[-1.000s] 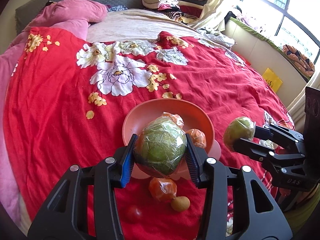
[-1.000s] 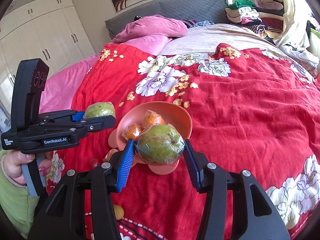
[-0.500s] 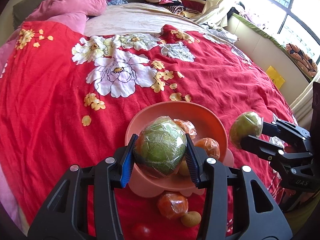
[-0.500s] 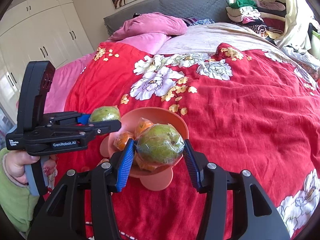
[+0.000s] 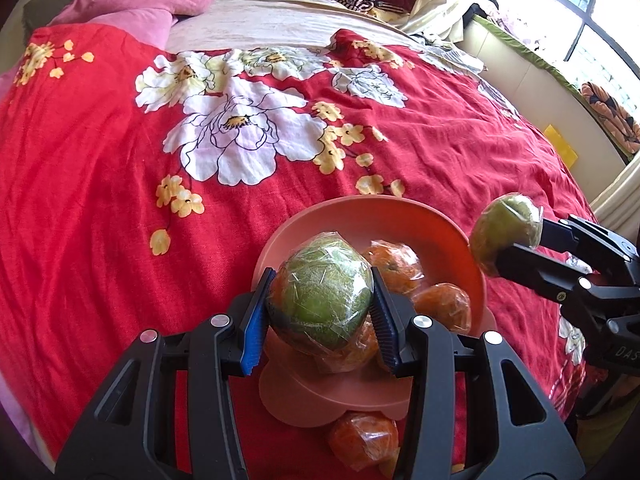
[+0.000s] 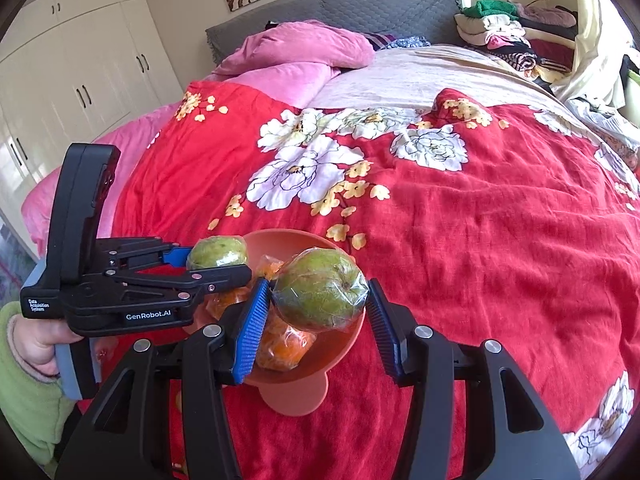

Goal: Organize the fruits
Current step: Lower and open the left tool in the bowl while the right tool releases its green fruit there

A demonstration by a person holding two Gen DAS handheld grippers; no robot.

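A salmon-pink bowl (image 5: 384, 216) sits on the red flowered bedspread and holds several wrapped oranges (image 5: 394, 266). My left gripper (image 5: 320, 312) is shut on a plastic-wrapped green fruit (image 5: 320, 292) and holds it over the bowl's near side. My right gripper (image 6: 320, 308) is shut on a second wrapped green fruit (image 6: 320, 290), held over the bowl (image 6: 344, 344). Each gripper with its fruit also shows in the other wrist view: the right one (image 5: 506, 234) beside the bowl's right rim, the left one (image 6: 218, 252) at its left rim.
One wrapped orange (image 5: 364, 440) lies on the bedspread in front of the bowl's base. Pink pillows (image 6: 300, 52) and folded clothes (image 6: 504, 28) sit at the bed's far end. A window ledge (image 5: 532, 84) runs along the right. White wardrobes (image 6: 80, 64) stand on the left.
Both grippers have moved forward with their green fruits, from short of the bowl to over it. The bowl now sits closer under the fingers. Both stay shut.
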